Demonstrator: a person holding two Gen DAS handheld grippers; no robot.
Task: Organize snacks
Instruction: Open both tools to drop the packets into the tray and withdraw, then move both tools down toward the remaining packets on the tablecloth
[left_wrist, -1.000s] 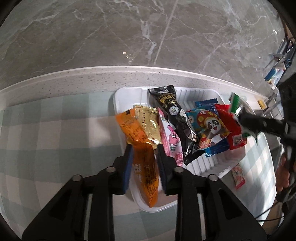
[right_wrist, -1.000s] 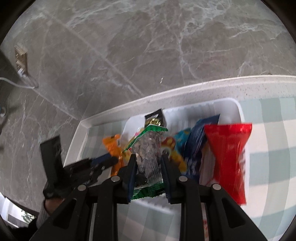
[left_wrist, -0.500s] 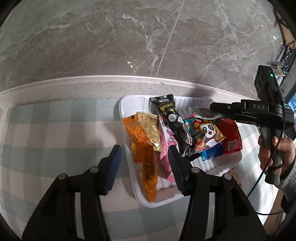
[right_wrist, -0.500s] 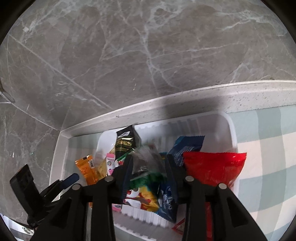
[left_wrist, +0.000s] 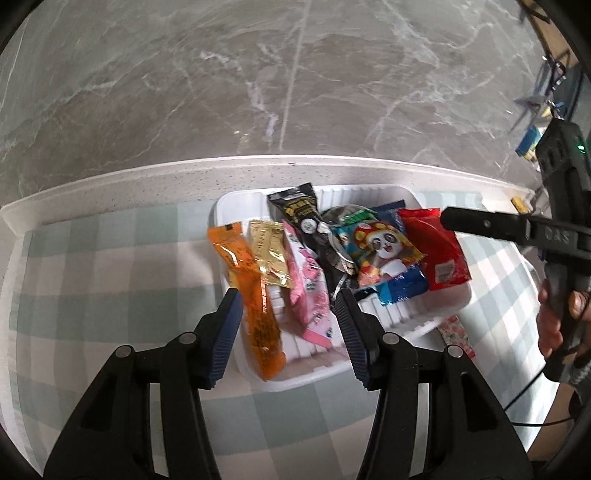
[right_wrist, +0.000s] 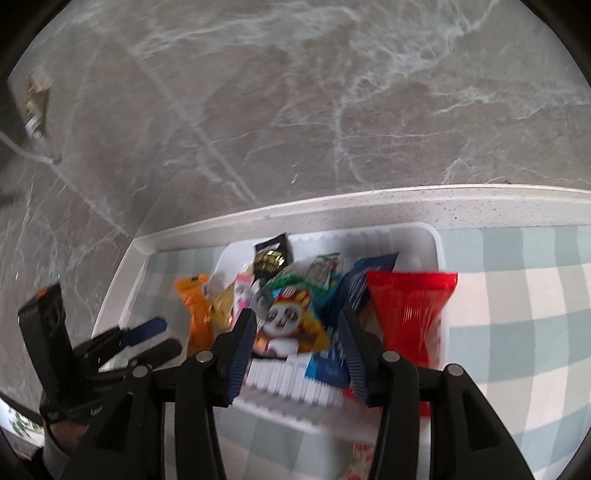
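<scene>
Over the white tray (left_wrist: 436, 325) of snacks (left_wrist: 384, 247), I see both grippers' jaws spread wide, holding nothing.

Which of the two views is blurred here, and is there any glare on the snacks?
Left wrist view: sharp, with glare streaks on the orange packet and gold packet. Right wrist view: motion-blurred throughout, worst on the tray front edge and red packet.

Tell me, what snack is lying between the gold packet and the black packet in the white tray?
A pink packet lies between the gold packet and the black packet in the white tray, clearest in the left wrist view.
</scene>
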